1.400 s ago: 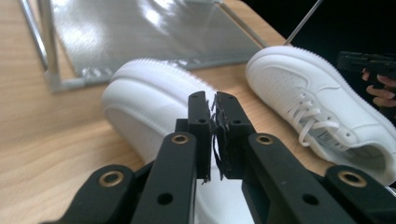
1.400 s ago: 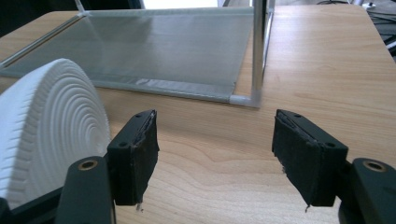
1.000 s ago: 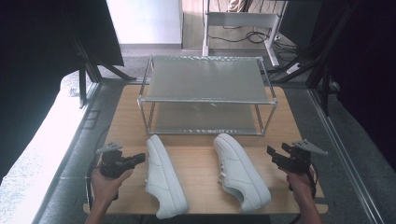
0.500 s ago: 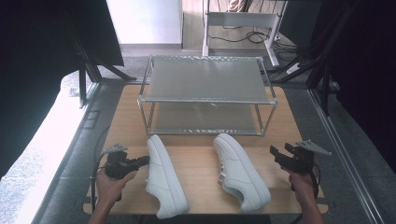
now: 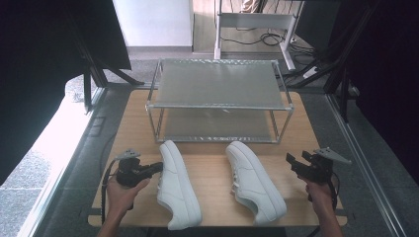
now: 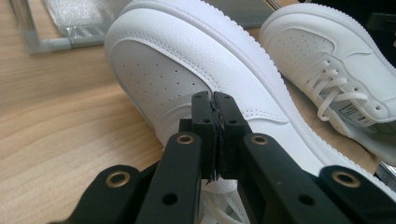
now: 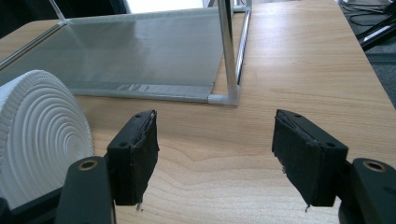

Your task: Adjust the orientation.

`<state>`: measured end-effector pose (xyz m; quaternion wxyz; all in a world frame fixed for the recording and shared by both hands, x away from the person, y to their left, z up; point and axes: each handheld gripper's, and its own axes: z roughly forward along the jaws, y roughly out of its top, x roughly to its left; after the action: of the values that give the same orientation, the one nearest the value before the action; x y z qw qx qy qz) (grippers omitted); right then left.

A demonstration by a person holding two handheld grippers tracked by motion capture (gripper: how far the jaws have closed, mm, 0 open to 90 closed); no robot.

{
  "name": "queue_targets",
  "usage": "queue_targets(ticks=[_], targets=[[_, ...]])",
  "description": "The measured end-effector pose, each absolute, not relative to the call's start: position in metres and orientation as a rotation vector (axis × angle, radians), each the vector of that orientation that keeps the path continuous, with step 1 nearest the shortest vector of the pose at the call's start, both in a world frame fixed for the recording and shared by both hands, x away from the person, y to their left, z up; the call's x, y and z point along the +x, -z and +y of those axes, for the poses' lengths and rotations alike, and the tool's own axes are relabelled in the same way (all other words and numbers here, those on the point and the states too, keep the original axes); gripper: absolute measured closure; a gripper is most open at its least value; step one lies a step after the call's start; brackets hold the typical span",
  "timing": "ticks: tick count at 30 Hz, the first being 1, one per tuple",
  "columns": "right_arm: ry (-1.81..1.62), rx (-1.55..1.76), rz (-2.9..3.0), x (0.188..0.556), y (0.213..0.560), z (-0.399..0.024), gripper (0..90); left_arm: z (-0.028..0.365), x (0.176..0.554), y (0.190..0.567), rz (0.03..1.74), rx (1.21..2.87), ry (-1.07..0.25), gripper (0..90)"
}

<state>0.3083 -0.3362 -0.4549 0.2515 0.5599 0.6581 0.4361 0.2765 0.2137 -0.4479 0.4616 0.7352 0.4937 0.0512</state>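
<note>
Your left gripper (image 5: 157, 168) has its jaws pressed together with nothing between them, right at the side of the left white shoe (image 5: 177, 183). This shoe lies on the desk (image 5: 212, 163), near the shelf rack (image 5: 217, 98). Your right gripper (image 5: 292, 162) holds its jaws wide apart, just to the right of the right white shoe (image 5: 254, 180), not touching it.

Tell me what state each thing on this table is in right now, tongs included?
Left tongs: shut, empty, tips against the left shoe.
Right tongs: open, empty.
Left shoe: upright on its sole.
Right shoe: tipped on its side.
Rack: standing, both shelves bare.
</note>
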Motion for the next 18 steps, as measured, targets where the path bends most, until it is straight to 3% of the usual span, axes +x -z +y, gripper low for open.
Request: queue_targets(ticks=[7,15,18], targets=[[-1.187,1.537,1.772,0.308,0.453,-0.339,31.5,0.198,0.287,0.44,1.169,1.801,-0.106,87.5],[-1.188,1.548,1.755,0.308,0.453,-0.343,31.5,0.153,0.315,0.435,1.106,1.822,-0.067,88.8],[-1.189,1.549,1.751,0.308,0.453,-0.344,31.5,0.117,0.339,0.451,1.113,1.958,-0.039,88.5]])
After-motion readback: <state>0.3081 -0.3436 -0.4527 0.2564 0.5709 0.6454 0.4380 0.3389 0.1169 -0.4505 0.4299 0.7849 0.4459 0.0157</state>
